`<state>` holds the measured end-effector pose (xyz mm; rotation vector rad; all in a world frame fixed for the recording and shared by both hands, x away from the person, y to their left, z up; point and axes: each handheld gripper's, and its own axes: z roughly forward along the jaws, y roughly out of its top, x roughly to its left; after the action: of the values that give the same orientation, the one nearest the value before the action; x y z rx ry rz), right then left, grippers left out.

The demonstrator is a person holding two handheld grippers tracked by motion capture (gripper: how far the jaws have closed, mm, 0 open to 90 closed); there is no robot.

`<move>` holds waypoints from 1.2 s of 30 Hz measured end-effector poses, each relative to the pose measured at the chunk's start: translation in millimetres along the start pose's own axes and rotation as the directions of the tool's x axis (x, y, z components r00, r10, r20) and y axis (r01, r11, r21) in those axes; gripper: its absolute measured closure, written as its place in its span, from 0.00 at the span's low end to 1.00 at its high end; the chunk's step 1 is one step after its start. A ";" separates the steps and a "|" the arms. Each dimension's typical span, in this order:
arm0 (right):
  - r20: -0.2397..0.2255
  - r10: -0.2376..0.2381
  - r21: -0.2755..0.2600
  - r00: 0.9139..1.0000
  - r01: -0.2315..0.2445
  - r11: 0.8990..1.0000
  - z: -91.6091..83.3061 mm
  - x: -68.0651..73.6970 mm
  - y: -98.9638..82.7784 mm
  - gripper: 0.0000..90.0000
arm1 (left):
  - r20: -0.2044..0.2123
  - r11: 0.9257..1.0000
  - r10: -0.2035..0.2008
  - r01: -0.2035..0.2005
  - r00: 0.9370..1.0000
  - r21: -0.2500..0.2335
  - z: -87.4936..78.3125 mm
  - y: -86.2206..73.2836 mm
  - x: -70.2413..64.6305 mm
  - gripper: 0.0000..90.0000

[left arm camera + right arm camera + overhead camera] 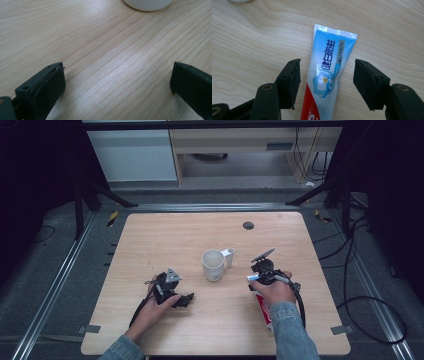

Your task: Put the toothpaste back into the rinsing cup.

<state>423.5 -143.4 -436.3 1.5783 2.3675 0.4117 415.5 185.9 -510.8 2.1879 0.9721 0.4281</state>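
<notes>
The right gripper point(325, 85) has its jaws wide open, one on each side of a toothpaste tube point(329, 72) that lies flat on the wooden counter point(262, 37). There is a small gap between each jaw and the tube, so the jaws are not holding it. The tube's flat blue end points away from the gripper, and its red part runs back under the hand. From the high view, the right gripper point(264, 276) sits near the right side of the counter point(150, 235), with the toothpaste tube point(263, 307) partly under the person's right hand point(274, 291). The left gripper point(117, 82) also has its jaws wide open, with only bare wood between them, and it holds nothing. From the high view, the left gripper point(184, 299) lies low near the front of the counter. A white mug point(214, 265) stands between the two grippers, a bit farther back, and touches neither. The back half of the counter is open, with lots of free room. The tube is near the front right edge.
</notes>
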 end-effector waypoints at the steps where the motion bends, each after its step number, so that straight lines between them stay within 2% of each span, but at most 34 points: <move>1: -0.002 0.002 0.004 1.000 -0.002 1.000 1.3 0.1 0.2 0.43 | 0.000 1.000 0.002 -0.002 1.000 0.002 -0.1 0.0 0.2 0.00; 14: -0.012 0.026 0.076 1.000 -0.025 0.997 22.7 -4.0 -4.6 0.44 | 0.001 1.000 0.003 -0.003 1.000 0.001 -0.1 0.0 0.5 0.00; 23: -0.031 0.043 0.097 0.999 -0.040 0.995 26.9 -5.7 -3.6 0.49 | 0.001 1.000 0.004 -0.004 1.000 0.002 -0.1 0.0 0.5 0.00; 36: -0.036 0.064 0.132 0.997 -0.059 0.990 32.4 -7.6 -2.1 0.47 | 0.001 1.000 0.004 -0.004 1.000 0.001 0.0 0.1 0.8 0.00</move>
<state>436.5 -148.5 -466.6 1.7198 2.4255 0.3095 416.1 186.5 -510.7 2.1913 0.9681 0.4277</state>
